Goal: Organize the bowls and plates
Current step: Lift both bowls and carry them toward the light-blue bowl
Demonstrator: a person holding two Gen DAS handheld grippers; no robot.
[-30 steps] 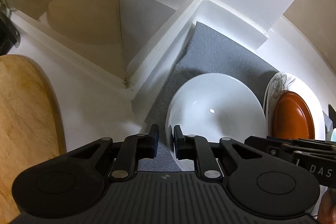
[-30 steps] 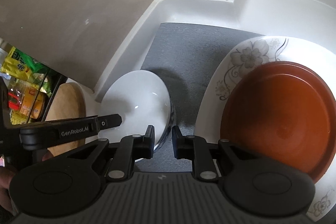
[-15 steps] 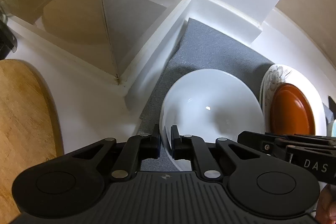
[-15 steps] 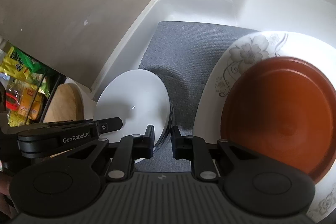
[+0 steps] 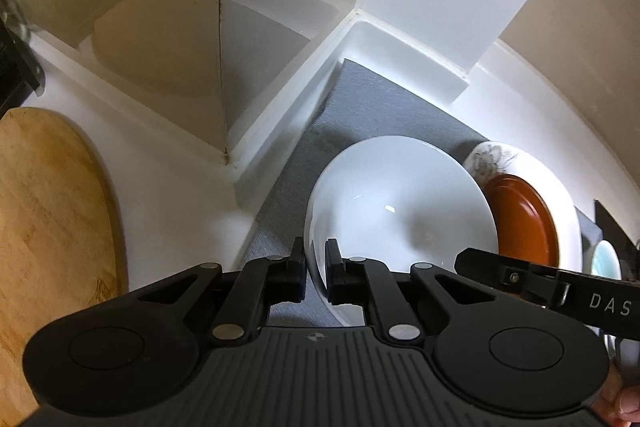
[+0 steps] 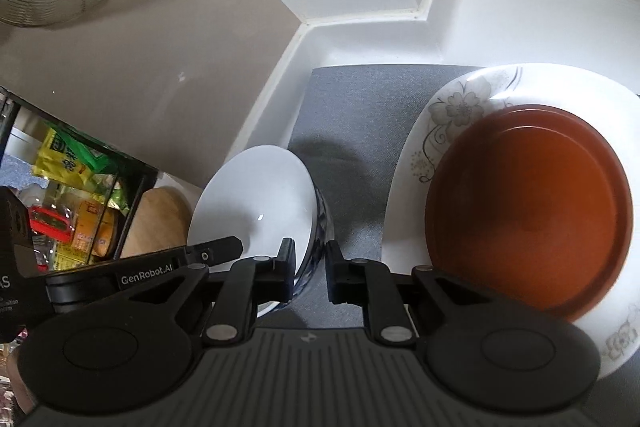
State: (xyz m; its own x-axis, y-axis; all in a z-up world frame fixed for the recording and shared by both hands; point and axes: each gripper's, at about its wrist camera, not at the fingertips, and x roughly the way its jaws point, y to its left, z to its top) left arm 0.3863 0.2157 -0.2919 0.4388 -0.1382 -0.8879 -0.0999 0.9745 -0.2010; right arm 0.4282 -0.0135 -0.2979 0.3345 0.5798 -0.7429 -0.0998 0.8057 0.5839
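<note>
The left gripper (image 5: 316,269) pinches the near rim of the white ceramic bowl (image 5: 404,215), which sits on the grey fabric mat (image 6: 352,115). The right gripper (image 6: 310,269) hangs slightly parted, holding nothing. The brown round plate (image 6: 528,211) covers most of the flowered white plate (image 6: 460,103); the bowl's base is hidden.

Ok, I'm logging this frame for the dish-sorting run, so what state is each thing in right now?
left gripper: shut on the white bowl's rim.
white bowl: upright, rim pinched by the left gripper, over the grey mat.
right gripper: open, holding nothing, beside the bowl.
brown plate: lying in the floral plate.
floral plate: flat on the mat, carrying the brown plate.
grey mat: spread flat in the white tray.
</note>
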